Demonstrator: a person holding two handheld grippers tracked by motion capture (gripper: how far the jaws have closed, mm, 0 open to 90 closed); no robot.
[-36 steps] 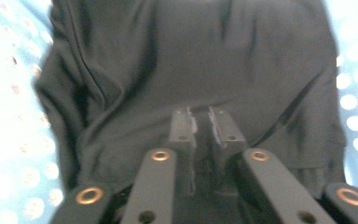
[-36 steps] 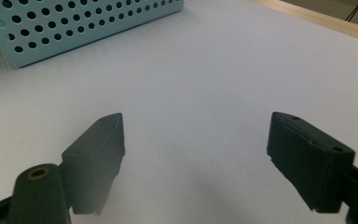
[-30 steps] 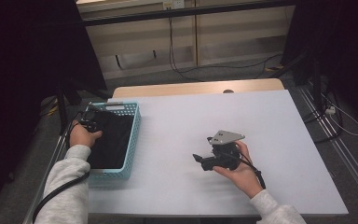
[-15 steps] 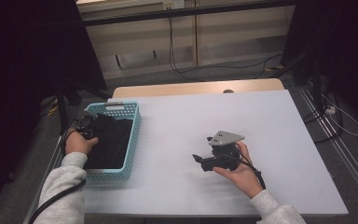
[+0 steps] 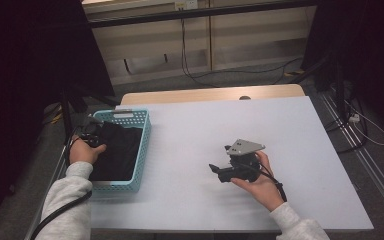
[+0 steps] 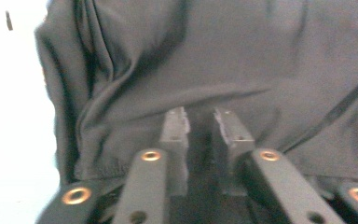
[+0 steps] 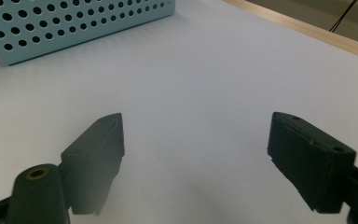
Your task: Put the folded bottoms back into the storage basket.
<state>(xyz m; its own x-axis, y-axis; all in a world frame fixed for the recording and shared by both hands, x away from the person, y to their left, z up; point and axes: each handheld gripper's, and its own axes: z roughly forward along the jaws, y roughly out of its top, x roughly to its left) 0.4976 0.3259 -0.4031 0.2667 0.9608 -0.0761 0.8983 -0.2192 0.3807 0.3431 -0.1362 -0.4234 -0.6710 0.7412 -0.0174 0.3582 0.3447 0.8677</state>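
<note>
With the left gripper (image 6: pixel 199 126) nearly closed, its 2 jaws pinching a fold of the black fabric garment (image 5: pixel 114 150) in the light-blue perforated plastic basket (image 5: pixel 141 150), lift straight up slowly, while the right gripper (image 7: pixel 193 154) rests with jaws apart over the white worktop (image 5: pixel 190 130).

A white table (image 5: pixel 280 135) with a wooden far edge; black cables (image 5: pixel 200 75) trail across the grey floor (image 5: pixel 260 75) beyond.

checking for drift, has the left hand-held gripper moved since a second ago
Yes. The left hand-held gripper has slid toward the left rim of the blue basket, over the black cloth.
</note>
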